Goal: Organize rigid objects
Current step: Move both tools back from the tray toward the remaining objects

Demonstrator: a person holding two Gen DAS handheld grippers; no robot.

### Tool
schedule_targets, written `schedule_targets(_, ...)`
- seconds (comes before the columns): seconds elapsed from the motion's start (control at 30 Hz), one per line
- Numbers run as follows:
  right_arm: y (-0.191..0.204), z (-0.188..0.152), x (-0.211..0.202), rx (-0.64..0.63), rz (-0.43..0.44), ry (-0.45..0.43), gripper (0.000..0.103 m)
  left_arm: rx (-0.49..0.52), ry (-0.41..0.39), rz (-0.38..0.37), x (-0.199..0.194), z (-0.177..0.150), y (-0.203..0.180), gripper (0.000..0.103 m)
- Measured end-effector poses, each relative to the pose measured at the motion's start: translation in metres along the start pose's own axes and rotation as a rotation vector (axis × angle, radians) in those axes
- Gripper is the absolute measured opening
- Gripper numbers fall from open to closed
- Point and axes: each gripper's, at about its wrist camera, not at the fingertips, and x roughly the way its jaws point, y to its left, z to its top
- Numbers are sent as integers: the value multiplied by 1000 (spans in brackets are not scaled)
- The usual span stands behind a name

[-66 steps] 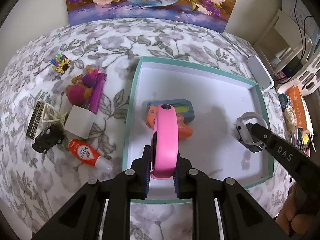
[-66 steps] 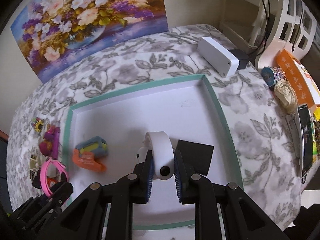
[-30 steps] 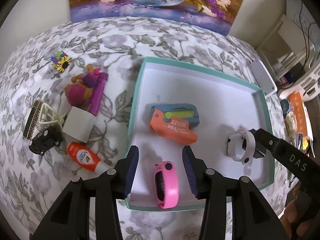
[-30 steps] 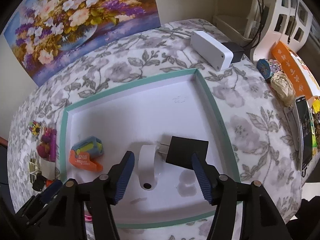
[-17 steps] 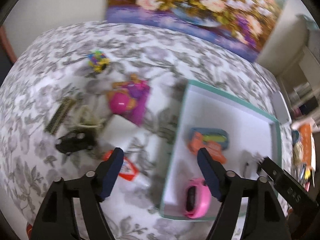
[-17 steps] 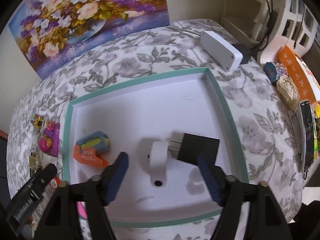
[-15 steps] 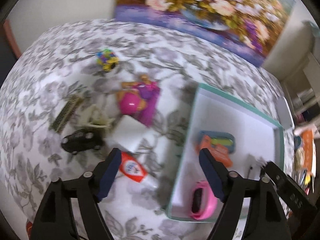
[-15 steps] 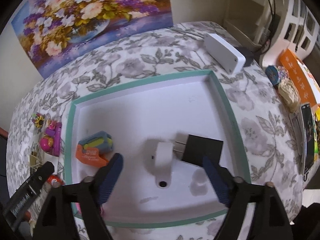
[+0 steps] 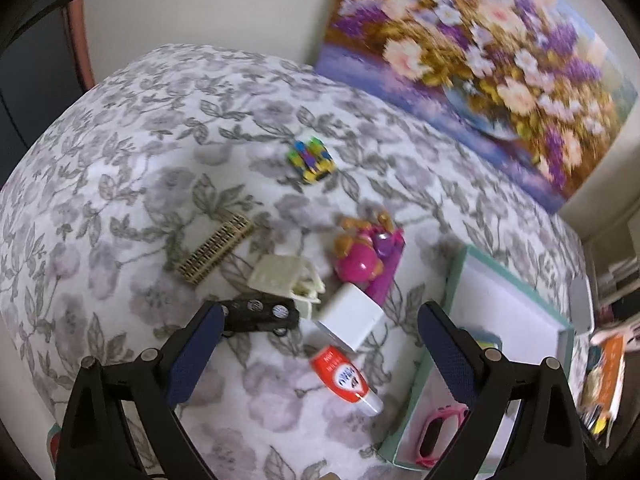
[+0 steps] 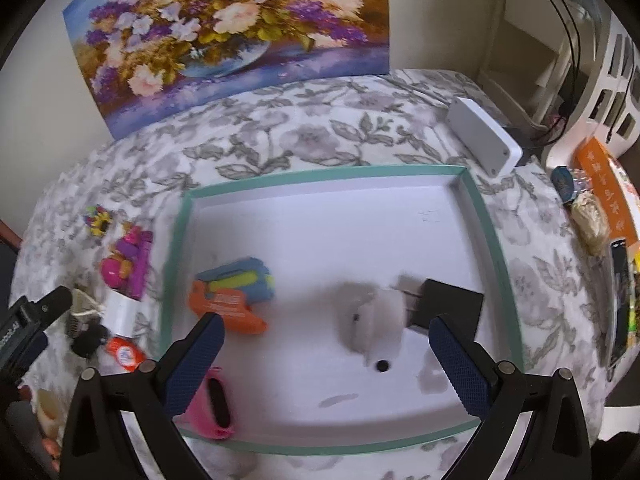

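A teal-rimmed white tray [image 10: 486,216] holds a pink band [image 10: 216,400], a white band [image 10: 378,324], a black plug block [image 10: 448,306] and an orange and blue cutter [image 10: 232,292]. My left gripper [image 9: 320,338] is open and empty above the loose things left of the tray [image 9: 450,280]: a black toy car [image 9: 260,314], a white cube [image 9: 348,320], an orange glue bottle [image 9: 344,380] and a pink toy [image 9: 366,258]. My right gripper [image 10: 326,354] is open and empty above the tray.
A woven strip [image 9: 216,248], a cream clip [image 9: 284,274] and a coloured flower toy [image 9: 312,160] lie on the floral cloth. A white box [image 10: 484,140] sits past the tray's far right corner. A flower painting [image 10: 224,24] leans on the wall.
Both grippers let go of their bands in the tray and opened wide. My left gripper swung left over the loose things. My right gripper pulled back a little.
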Motion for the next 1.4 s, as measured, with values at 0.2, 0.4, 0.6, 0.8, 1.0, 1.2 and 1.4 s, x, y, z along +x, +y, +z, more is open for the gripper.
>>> schedule_targets(0.2, 19, 0, -11, 10, 65, -26, 103, -32, -78, 36, -14, 12, 20, 98)
schedule_targets(0.4, 45, -1, -15, -3, 104, -41, 103, -39, -92, 73, -17, 25, 39, 98)
schedule_targets(0.6, 75, -6, -4, -33, 124, -4, 103, -46, -70, 101, -18, 32, 58, 98)
schedule_targets(0.8, 97, -14, 7, -68, 125, 25, 103, -40, -27, 151, -17, 38, 78, 98)
schedule_targets(1.0, 115, -19, 11, -94, 138, 27, 103, -49, 0, 166, -15, 41, 96, 98)
schedule_targets(1.2, 138, -28, 19, -147, 162, 47, 103, -35, 48, 134, -4, 41, 98, 98)
schedule_targets(1.4, 150, -38, 35, -158, 189, 115, 97, -31, 144, 105, 21, 33, 92, 97)
